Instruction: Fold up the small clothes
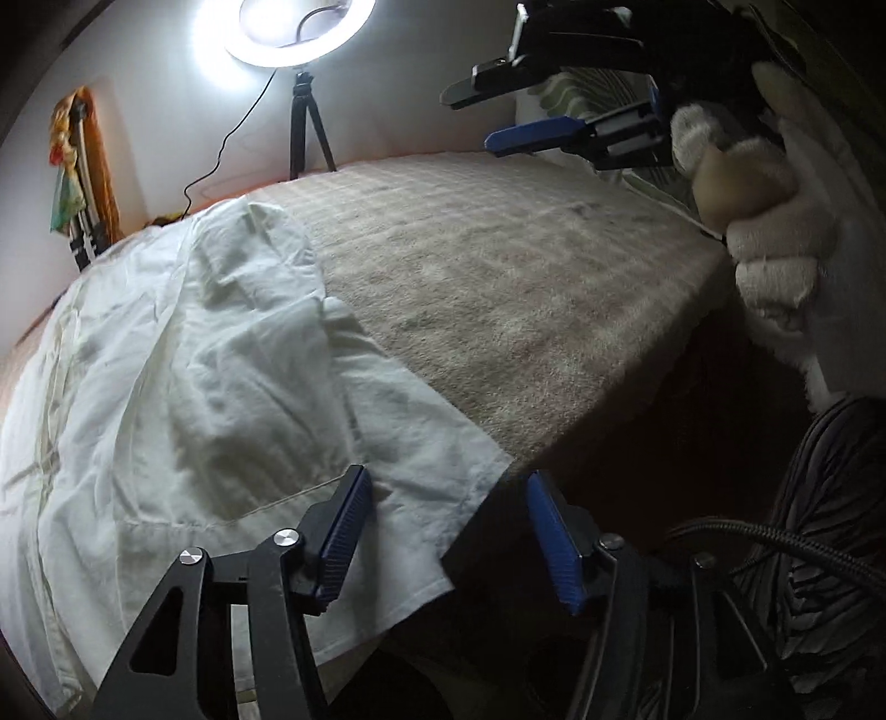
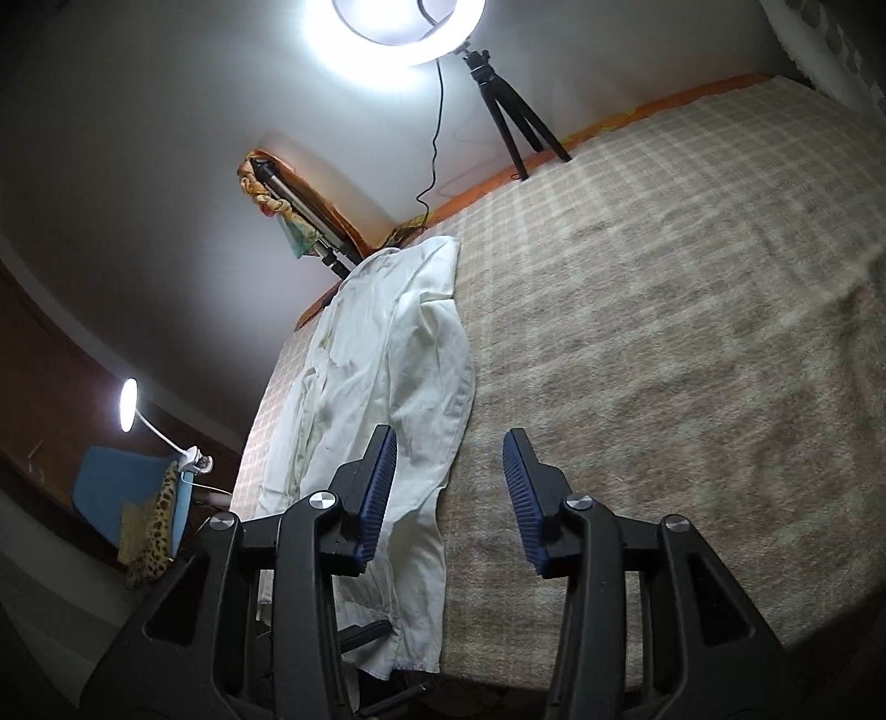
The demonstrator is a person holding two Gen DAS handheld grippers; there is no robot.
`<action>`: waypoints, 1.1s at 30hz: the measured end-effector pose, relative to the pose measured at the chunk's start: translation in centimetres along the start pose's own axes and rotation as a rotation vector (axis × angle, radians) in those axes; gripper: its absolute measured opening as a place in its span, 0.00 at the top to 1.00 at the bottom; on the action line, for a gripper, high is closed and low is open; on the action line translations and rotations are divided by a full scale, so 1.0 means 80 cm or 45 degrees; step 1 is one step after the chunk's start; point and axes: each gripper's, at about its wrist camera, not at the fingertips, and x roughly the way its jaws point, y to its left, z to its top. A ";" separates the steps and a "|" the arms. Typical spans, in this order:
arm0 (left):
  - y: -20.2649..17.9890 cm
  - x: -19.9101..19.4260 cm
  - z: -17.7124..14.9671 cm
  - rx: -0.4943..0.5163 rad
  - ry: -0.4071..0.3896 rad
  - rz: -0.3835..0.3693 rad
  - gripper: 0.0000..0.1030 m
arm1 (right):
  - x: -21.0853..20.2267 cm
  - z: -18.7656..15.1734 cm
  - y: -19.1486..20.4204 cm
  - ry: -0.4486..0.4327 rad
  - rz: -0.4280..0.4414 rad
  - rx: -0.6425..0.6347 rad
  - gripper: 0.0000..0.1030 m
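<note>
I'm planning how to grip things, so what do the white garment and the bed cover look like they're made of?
White garment: thin woven fabric, probably cotton, matte; it creases sharply and shows stitched seams.
Bed cover: thicker, fuzzy blanket, perhaps fleece or wool; soft nap, faint check pattern.

A lit ring light (image 2: 407, 27) on a black tripod (image 2: 512, 119) stands behind the checked bedspread (image 2: 664, 332).
</note>
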 end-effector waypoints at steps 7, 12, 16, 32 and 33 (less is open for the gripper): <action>0.002 0.010 0.003 -0.022 -0.022 0.063 0.53 | 0.009 0.005 -0.026 0.015 0.006 0.069 0.59; 0.009 0.012 0.005 -0.022 -0.023 0.033 0.92 | 0.018 0.008 -0.035 0.023 0.023 0.100 0.59; 0.025 0.003 0.002 -0.100 -0.038 -0.008 0.96 | 0.024 0.011 -0.034 0.032 0.030 0.090 0.59; 0.064 -0.072 0.001 -0.415 -0.192 -0.128 0.96 | 0.161 0.045 -0.037 0.207 0.091 0.187 0.44; 0.066 -0.075 0.000 -0.423 -0.169 -0.110 0.96 | 0.173 0.049 -0.036 0.208 0.102 0.208 0.43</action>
